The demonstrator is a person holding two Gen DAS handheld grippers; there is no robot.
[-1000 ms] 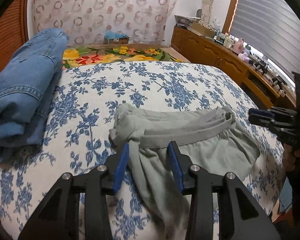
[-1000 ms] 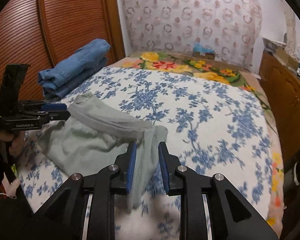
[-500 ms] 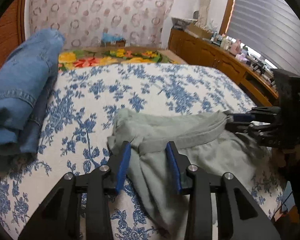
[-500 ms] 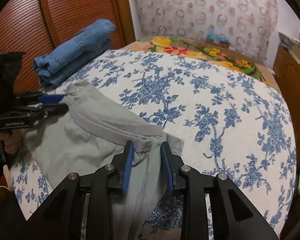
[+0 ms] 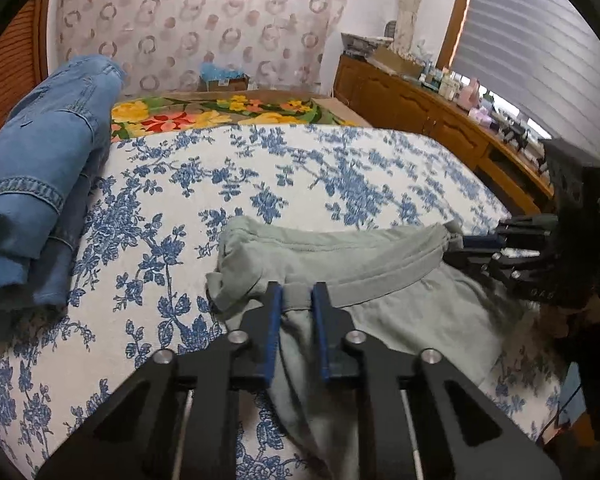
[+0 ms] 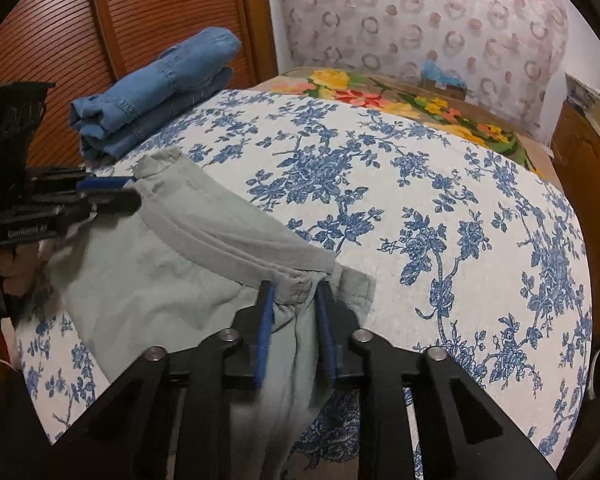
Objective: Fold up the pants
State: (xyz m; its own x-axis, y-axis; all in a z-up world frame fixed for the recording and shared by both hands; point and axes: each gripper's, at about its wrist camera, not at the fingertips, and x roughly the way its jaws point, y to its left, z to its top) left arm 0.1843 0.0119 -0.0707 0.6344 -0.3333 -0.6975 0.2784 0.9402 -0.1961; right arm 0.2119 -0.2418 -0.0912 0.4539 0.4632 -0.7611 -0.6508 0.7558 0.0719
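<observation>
Both tongs pinch the waistband: left gripper (image 5: 293, 294) nearly closed on its left end, right gripper (image 6: 295, 294) likewise on the right end. Grey-green pants (image 6: 148, 280) lie at the near edge of the bed (image 6: 440, 200), legs apparently hanging off, waistband stretched between the grips, likely for laying flat. Folded jeans (image 5: 36, 168) sit far left, out of the way.

Two close wrist views low over the bed (image 5: 340, 168), facing from opposite waistband ends, sharing the pants (image 5: 400, 312)

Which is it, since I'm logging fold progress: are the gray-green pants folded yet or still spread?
Still spread: the gray-green pants lie loose and rumpled, waistband stretched between the left gripper and right gripper.
</observation>
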